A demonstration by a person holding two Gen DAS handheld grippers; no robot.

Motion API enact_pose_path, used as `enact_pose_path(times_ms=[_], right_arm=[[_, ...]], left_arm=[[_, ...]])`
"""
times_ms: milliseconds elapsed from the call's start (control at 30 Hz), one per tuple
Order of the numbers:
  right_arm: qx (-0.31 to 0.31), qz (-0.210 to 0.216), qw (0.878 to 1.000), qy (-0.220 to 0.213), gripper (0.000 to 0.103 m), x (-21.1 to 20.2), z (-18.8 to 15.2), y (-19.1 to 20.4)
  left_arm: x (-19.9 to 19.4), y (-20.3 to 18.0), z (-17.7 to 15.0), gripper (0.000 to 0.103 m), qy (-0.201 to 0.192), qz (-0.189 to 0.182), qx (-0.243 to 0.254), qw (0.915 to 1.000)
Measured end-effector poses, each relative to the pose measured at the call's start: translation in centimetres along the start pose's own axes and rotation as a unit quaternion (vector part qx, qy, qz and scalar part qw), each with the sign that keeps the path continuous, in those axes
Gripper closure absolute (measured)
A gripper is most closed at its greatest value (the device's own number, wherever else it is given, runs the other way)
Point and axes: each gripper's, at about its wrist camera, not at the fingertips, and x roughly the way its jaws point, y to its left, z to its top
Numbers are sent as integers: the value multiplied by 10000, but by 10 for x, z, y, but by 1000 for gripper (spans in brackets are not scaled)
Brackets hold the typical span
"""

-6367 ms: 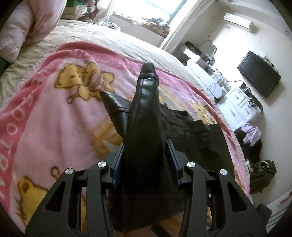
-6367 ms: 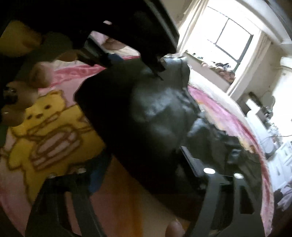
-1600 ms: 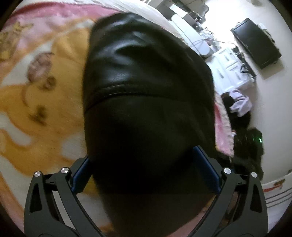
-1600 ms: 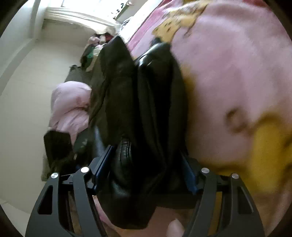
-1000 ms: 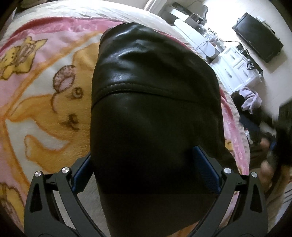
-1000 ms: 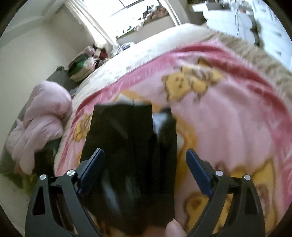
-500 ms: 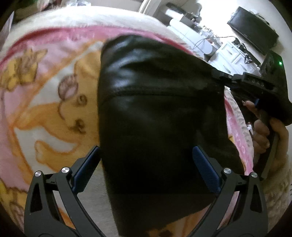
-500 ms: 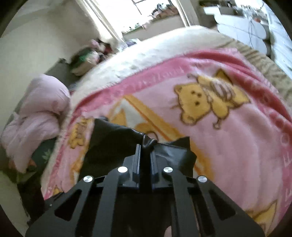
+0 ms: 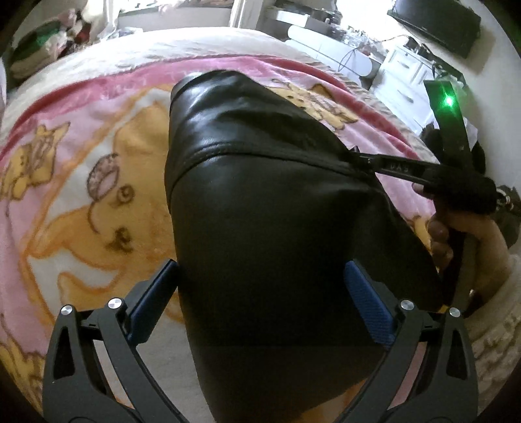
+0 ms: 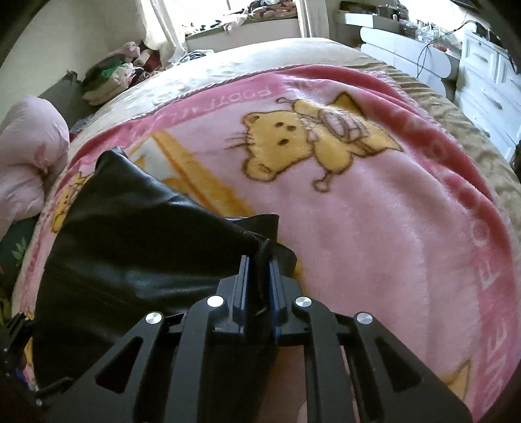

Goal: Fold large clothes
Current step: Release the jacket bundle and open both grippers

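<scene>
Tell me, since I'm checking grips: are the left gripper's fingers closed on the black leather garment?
No: the left gripper stands wide open, its blue pads apart on either side of the black leather garment.

A big pink blanket [image 10: 374, 208] with yellow bears (one bear [image 10: 293, 143] is easy to see) covers the bed [image 10: 260, 55]. A puffy pink pillow [image 10: 29, 156] sits at one side, with a pile of clothes [image 10: 110, 78] behind it. White drawers [image 9: 407, 81] and a black TV [image 9: 436, 22] stand by the wall.
</scene>
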Motion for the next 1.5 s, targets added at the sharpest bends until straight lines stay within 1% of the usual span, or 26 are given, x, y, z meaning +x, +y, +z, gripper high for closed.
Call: enact_pose_path(times_ms=[67,100,167,200,233,267,300,333,433,533,600,633,667,767,833,900,1000,1033,1167,1233,1367,1400,1500], right_arm=[[17,-39,10000,-15,88,-5,1,2],[32,-40,10000,-35,84,-9,1,3],[127,94,9998,-136,82,-24,2,3],[152,171,9994,-268,81,-36,1,3],[147,181,9991,-353,74,-44,1,4],[143,281,9984,-469,67,-57,-1,5],[139,459,9970,-603,55,-70,-4,7],[103,565,9959,-705,53,-81,-8,10],[-240,660,9930,-947,53,-115,-28,27],[-475,688,9917,-980,54,-132,-49,41],[-508,731,9922,-869,57,-136,-69,47],[-512,761,9931,-737,62,-134,-78,50],[-536,706,9941,-626,63,-130,-86,53],[-622,240,9976,-167,63,-103,-110,56],[-427,225,9988,38,63,-84,-119,50],[-131,389,9992,32,63,-73,-125,40],[35,551,9984,-148,63,-85,-123,38],[13,522,9983,-240,59,-92,-121,41],[-123,328,9978,-554,49,-121,-120,49],[-200,215,9967,-760,27,-136,-124,55],[-310,187,9933,-1098,17,-166,-137,58],[-337,170,9923,-1179,12,-173,-141,60],[-450,104,9898,-1348,9,-189,-155,67]], left_arm=[[0,1,0,8,14,-27,-42,10000],[-1,1,-1,8,19,-22,-42,10000],[-1,3,-1,8,40,-28,-82,10000],[-1,3,-2,8,39,-38,-109,9999],[-2,4,-2,8,36,-58,-143,9999],[-3,5,-3,8,27,-77,-171,9998],[-4,5,-3,8,14,-94,-185,9998],[-5,6,-3,8,1,-103,-192,9998],[-9,5,-7,8,-45,-94,-200,9997],[-14,5,-9,8,-92,-90,-194,9997],[-19,5,-12,8,-129,-68,-173,9997],[-23,4,-14,8,-176,-32,-135,9997],[-26,4,-16,8,-218,31,-88,9997],[-33,5,-22,8,-260,117,-52,9996],[-37,8,-27,9,-258,157,-97,9995],[-42,10,-31,9,-271,159,-153,9994],[-52,12,-38,9,-317,159,-189,9992],[-55,13,-39,9,-326,188,-192,9991],[-68,13,-45,9,-413,228,-212,9987],[-76,14,-47,9,-468,265,-229,9983],[-91,12,-55,9,-593,333,-186,9975],[-95,12,-58,9,-624,339,-186,9973],[-108,10,-67,9,-741,369,-195,9964]])
